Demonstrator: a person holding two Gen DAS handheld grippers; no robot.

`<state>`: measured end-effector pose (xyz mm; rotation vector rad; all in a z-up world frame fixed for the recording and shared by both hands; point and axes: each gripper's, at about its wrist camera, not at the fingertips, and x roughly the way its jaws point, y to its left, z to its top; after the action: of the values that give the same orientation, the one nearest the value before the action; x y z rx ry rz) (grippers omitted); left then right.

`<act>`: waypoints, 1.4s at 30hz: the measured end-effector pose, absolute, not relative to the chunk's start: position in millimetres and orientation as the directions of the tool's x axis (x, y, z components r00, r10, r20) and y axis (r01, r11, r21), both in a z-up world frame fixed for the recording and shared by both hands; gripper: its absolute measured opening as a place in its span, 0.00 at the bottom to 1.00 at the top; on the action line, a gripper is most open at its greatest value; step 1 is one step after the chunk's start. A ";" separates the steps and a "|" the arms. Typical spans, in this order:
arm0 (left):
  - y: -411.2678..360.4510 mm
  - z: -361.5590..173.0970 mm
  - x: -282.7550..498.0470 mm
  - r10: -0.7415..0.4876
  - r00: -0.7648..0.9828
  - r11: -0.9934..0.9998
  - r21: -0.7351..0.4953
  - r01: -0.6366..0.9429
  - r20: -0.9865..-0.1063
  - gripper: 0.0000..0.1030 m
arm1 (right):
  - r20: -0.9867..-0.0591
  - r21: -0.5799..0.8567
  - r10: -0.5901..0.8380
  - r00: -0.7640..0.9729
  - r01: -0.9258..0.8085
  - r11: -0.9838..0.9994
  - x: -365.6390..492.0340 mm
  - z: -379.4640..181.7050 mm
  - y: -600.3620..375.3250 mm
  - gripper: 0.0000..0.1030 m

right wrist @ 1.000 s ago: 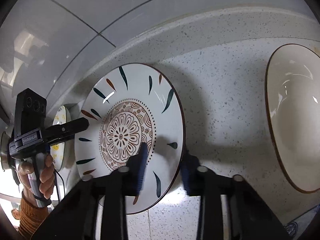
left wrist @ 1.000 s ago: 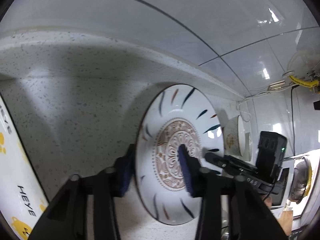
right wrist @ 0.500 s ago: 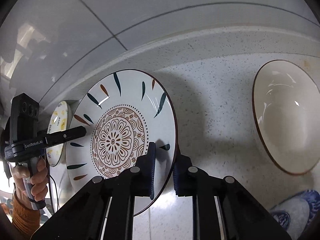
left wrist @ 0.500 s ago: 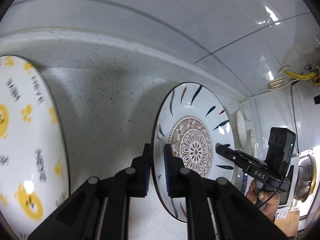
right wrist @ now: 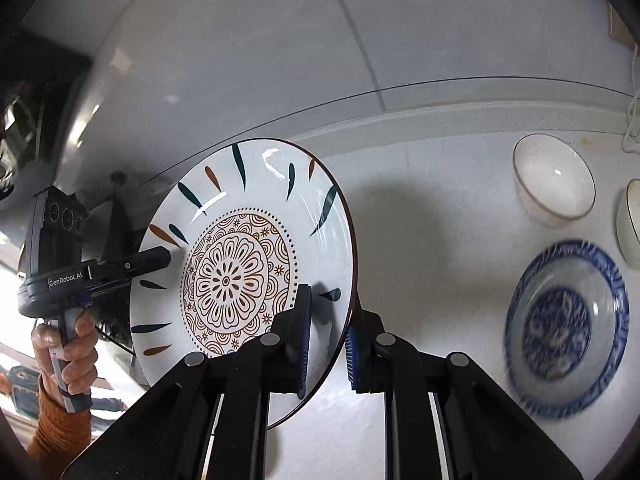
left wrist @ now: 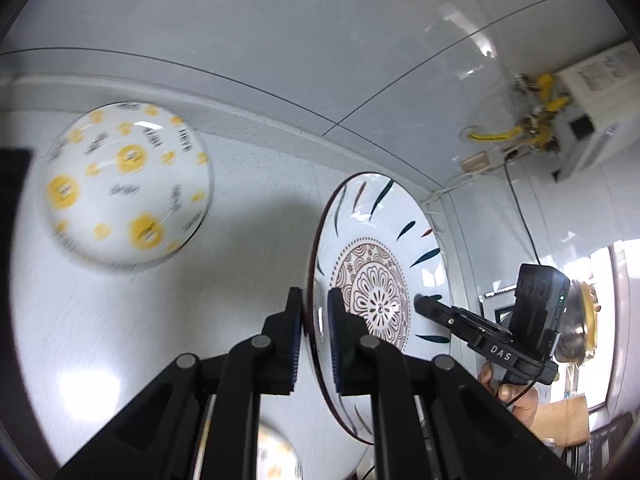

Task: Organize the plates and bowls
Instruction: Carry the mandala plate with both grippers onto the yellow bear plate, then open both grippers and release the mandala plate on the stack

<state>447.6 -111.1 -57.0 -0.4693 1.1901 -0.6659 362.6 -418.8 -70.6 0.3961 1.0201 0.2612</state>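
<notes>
A white plate with a brown flower medallion and dark leaf strokes point(left wrist: 376, 264) point(right wrist: 240, 264) hangs above the speckled counter. Both grippers hold it at opposite rims. My left gripper point(left wrist: 316, 332) is shut on its near rim. My right gripper point(right wrist: 328, 340) is shut on its other rim. Each gripper shows in the other's view, the right one point(left wrist: 472, 328) and the left one point(right wrist: 120, 268). A white bowl with yellow prints point(left wrist: 124, 184) lies on the counter to the left.
A blue patterned plate point(right wrist: 564, 328), a white bowl point(right wrist: 554, 180) and another bowl's edge point(right wrist: 630, 224) lie on the counter at the right. Part of a yellow-printed dish point(left wrist: 276, 456) shows below my left gripper. The tiled wall point(left wrist: 280, 40) rises behind.
Both grippers have lifted the plate away from the counter. The yellow-printed bowl and the dishes at the right now look smaller and farther off.
</notes>
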 end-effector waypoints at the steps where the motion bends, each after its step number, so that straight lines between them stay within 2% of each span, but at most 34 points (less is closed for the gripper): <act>1: -98.9 -52.3 433.2 -0.693 0.223 0.721 -0.655 0.224 -0.686 0.11 | -0.770 0.440 0.397 0.500 -0.035 0.897 351.3 -67.0 -408.3 0.14; 7: -26.1 -46.7 358.2 -0.678 0.221 0.735 -0.635 0.238 -0.701 0.11 | -0.760 0.460 0.433 0.485 -0.069 0.885 290.6 -70.4 -348.5 0.14; 16: 46.7 -139.3 283.6 -0.669 0.156 0.743 -0.652 0.151 -0.727 0.11 | -0.802 0.466 0.452 0.390 -0.062 0.882 243.8 -140.6 -286.0 0.14; 20: 54.8 -172.0 274.9 -0.658 0.130 0.753 -0.647 0.117 -0.742 0.09 | -0.821 0.473 0.456 0.343 -0.040 0.880 249.2 -172.8 -273.5 0.13; 25: 51.1 -185.2 273.2 -0.635 0.127 0.773 -0.622 0.125 -0.762 0.09 | -0.816 0.494 0.472 0.333 -0.022 0.869 253.2 -190.3 -273.4 0.12; 33: 43.9 -182.1 274.5 -0.591 0.127 0.805 -0.573 0.154 -0.797 0.10 | -0.836 0.455 0.435 0.333 -0.023 0.890 247.7 -185.7 -273.1 0.10; 34: 41.4 -180.5 275.4 -0.582 0.126 0.811 -0.563 0.158 -0.804 0.13 | -0.838 0.452 0.434 0.331 -0.027 0.892 246.5 -185.5 -273.1 0.10; 42: 33.6 -171.3 270.4 -0.531 0.136 0.843 -0.504 0.191 -0.836 0.19 | -0.822 0.487 0.474 0.316 -0.042 0.872 248.5 -184.3 -283.7 0.10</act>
<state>270.4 33.6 -171.3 -0.3052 1.3386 -0.5343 248.5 -283.7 -184.3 0.4144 1.2092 0.3527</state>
